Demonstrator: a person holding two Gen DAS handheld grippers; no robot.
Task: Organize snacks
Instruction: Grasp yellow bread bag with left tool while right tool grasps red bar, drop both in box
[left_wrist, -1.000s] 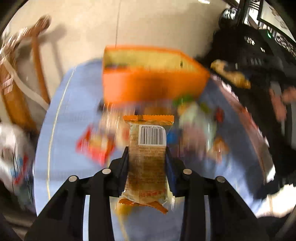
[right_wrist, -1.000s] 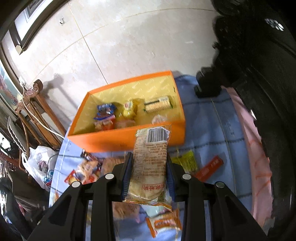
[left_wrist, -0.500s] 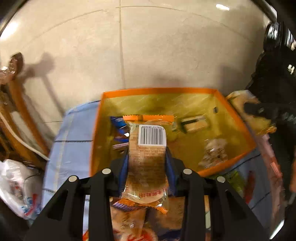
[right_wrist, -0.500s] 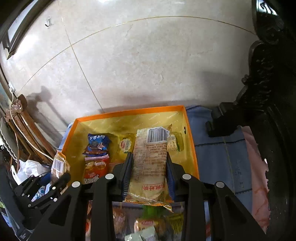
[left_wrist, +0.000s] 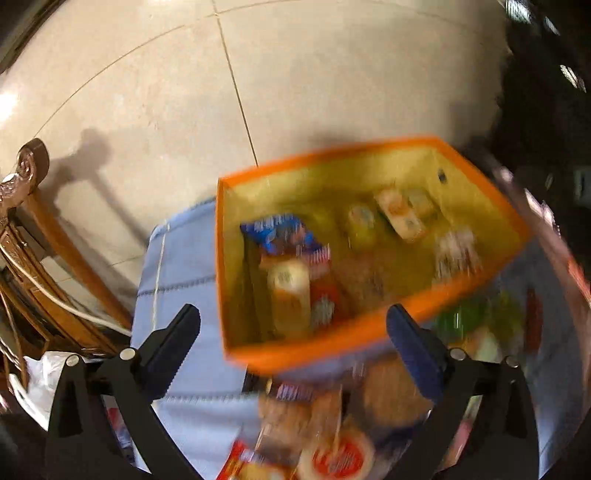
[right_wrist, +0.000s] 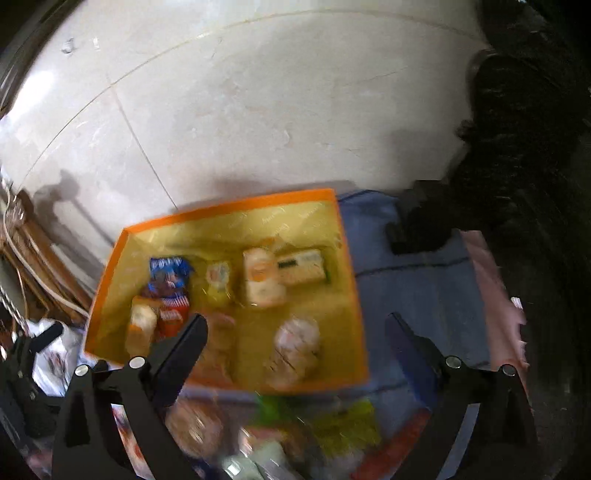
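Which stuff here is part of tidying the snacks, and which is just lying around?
Part of the job:
orange box
blue packet inside it
loose snacks on the blue cloth

Lying around:
wooden chair
white plastic bag

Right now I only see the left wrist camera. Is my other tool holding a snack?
Observer: No. The right tool has just been opening; nothing sits between its fingers.
Operator: What's beside the box on that side?
Observer: Bare blue cloth lies right of the orange box, then a pink cloth.
Operator: Anything in the way there?
Observer: A black object stands at the blue cloth's far edge.
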